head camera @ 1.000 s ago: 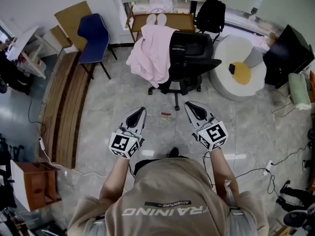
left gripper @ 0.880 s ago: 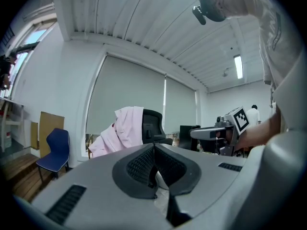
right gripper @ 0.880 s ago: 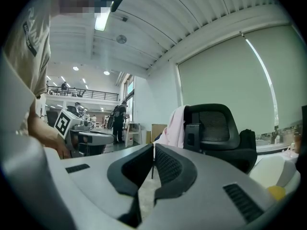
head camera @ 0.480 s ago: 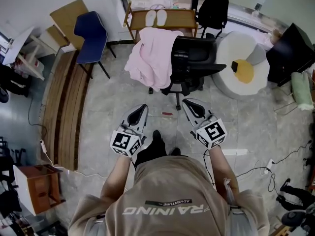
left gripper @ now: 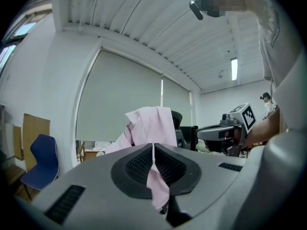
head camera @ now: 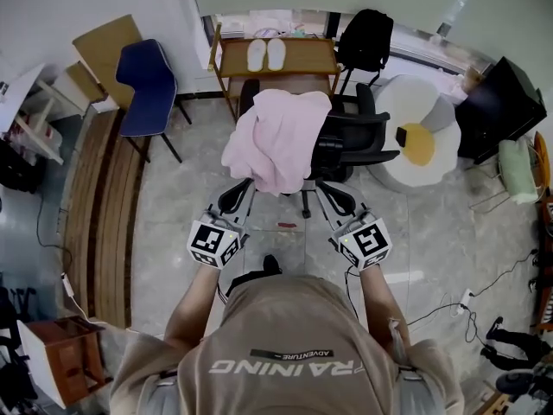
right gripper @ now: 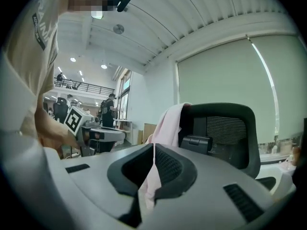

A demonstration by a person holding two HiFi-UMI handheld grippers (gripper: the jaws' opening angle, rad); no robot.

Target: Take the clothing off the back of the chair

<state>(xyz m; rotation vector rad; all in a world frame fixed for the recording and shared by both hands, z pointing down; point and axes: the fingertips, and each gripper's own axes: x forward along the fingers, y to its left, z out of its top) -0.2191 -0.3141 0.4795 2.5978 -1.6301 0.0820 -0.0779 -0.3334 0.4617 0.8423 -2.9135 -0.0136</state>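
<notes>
A pale pink garment (head camera: 276, 141) hangs over the back of a black office chair (head camera: 359, 137), spilling down its left side. My left gripper (head camera: 243, 192) and right gripper (head camera: 323, 188) are held side by side just short of the garment's lower edge, apart from it. The left gripper view shows the left gripper (left gripper: 153, 145) shut and empty, with the garment (left gripper: 151, 123) straight ahead. In the right gripper view the right gripper (right gripper: 153, 145) is shut and empty too, facing the garment (right gripper: 169, 123) and the chair's backrest (right gripper: 225, 128).
Behind the chair stands a wooden shelf (head camera: 226, 59) with white slippers, and a black backpack (head camera: 367, 37) hangs to its right. A blue chair (head camera: 147, 76) and wooden planks (head camera: 99, 197) are at the left. A white round seat (head camera: 432, 111) and cables lie to the right.
The person has stepped toward the chair. Both grippers moved forward with shut jaws, and their tips now sit close under the pink garment.
</notes>
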